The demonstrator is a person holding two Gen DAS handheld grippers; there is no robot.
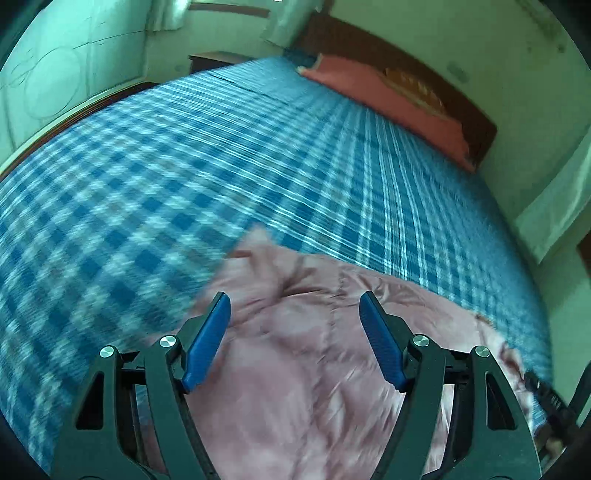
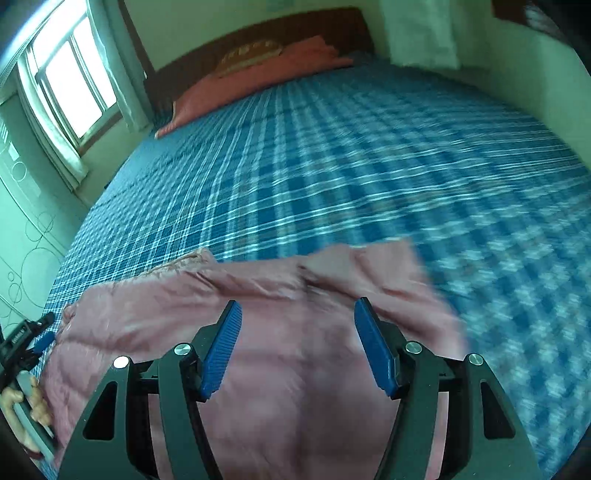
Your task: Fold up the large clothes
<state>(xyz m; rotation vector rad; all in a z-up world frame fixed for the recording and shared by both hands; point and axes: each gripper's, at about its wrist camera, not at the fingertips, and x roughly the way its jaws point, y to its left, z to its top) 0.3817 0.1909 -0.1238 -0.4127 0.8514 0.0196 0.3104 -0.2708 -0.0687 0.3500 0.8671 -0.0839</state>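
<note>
Left wrist view
- Left tongs [image 1: 295,306]: black frame with blue ribbed pads, jaws standing well apart, nothing clamped between them.
- Task's thing: a large pink, slightly shiny, wrinkled garment [image 1: 306,369] lies spread on the bed under and ahead of the tongs, filling the lower middle of the view (its far edge is blurred).
- Contact: the pads sit above the cloth; whether they touch it I cannot tell.
- Bed: a blue and white checked bedsheet [image 1: 221,166] covers it, bare beyond the garment.
- Head of bed: a long salmon-red pillow [image 1: 388,99] lies against a dark brown wooden headboard [image 1: 369,48].
- Lower right edge: a black piece of the other tool shows, too blurred to read.

Right wrist view
- Right tongs [image 2: 298,310]: same black frame and blue pads, jaws parted wide and holding nothing.
- Task's thing: the pink garment [image 2: 295,387] lies flat on the sheet below the tongs, reaching to the left edge, with a folded ridge across its far side.
- Bed: the checked bedsheet [image 2: 369,166] runs up to the red pillow [image 2: 251,85] and headboard [image 2: 258,33].
- Room: a bright window with pale curtains [image 2: 74,81] at upper left.
- Lower left corner: fingers of a hand [image 2: 38,406] wrapped on the other tool's grip (only partly in view).
</note>
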